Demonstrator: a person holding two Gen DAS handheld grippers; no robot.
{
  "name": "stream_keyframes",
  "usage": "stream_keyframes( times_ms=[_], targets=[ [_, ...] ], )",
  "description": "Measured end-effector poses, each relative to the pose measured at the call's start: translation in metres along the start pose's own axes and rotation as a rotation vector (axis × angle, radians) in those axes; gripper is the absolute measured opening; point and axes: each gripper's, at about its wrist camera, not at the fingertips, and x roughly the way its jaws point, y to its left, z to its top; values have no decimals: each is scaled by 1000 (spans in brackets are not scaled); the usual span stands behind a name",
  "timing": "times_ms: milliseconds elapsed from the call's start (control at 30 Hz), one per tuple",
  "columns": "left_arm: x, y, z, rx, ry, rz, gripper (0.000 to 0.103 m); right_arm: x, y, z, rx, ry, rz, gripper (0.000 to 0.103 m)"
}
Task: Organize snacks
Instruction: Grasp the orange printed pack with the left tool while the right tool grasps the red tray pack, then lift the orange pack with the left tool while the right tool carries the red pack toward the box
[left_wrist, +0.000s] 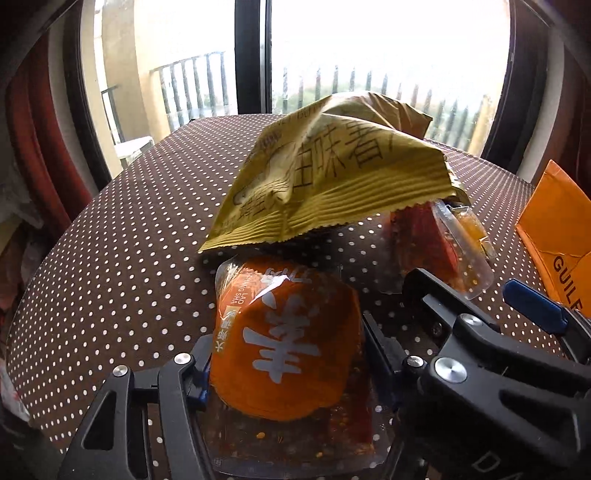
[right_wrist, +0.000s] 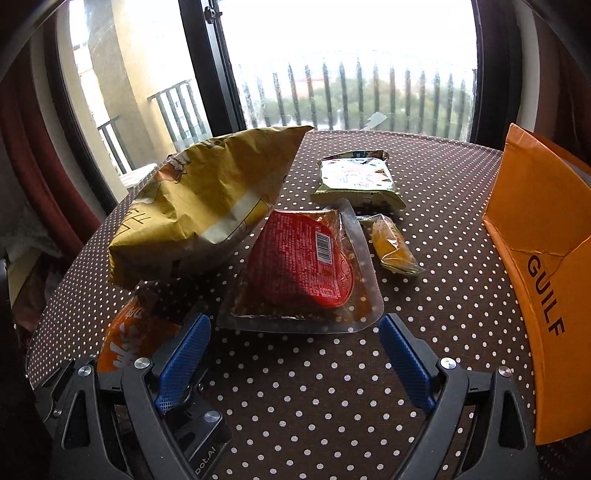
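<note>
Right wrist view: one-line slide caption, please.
Open right tool hovers before red snack pack on dotted table, orange box alongside.

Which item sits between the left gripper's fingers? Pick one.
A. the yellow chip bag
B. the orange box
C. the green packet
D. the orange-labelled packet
D: in the left wrist view the left gripper has its fingers on either side of the orange-labelled packet, with the yellow chip bag lying beyond it.

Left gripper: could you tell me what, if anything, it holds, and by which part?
The left gripper is closed on the orange snack pack, its pads pressing the pack's two sides near the near end.
</note>
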Motion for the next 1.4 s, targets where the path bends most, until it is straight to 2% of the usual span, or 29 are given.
stream_keyframes(
  times_ms=[33, 133, 433, 600, 833, 1000, 1067, 1200, 1233, 1400],
  targets=[
    [0, -2, 0, -1, -5, -3, 62, 0, -2, 0, 3, -1, 1, 95],
    [-4, -6, -4, -13, -12, -38, 62, -4, -7, 0, 4, -12, 3, 95],
    [0, -25, 3, 9, -4, -78, 61, -5, -28, 6, 15, -35, -14, 95],
    [-16, -31, 0, 11, -25, -80, 61, -4, -27, 15, -1, -55, -1, 95],
    [-12, -33, 2, 17, -15, -39, 61, 12, -21, 33, -21, -69, 10, 95],
    [-7, -32, 5, 22, -12, -29, 61, 28, -13, 36, -37, -48, 19, 94],
    [-6, -33, 5, 29, -13, -28, 61, 35, -10, 38, -50, -30, 22, 82],
    [-5, -31, 7, 27, -16, -28, 61, 48, -4, 41, -89, 25, 41, 67],
    [-4, -31, 7, 30, -16, -26, 61, 51, -4, 41, -89, 35, 26, 60],
    [-4, -30, 7, 32, -16, -31, 61, 55, -5, 42, -104, 49, 30, 53]
  ],
)
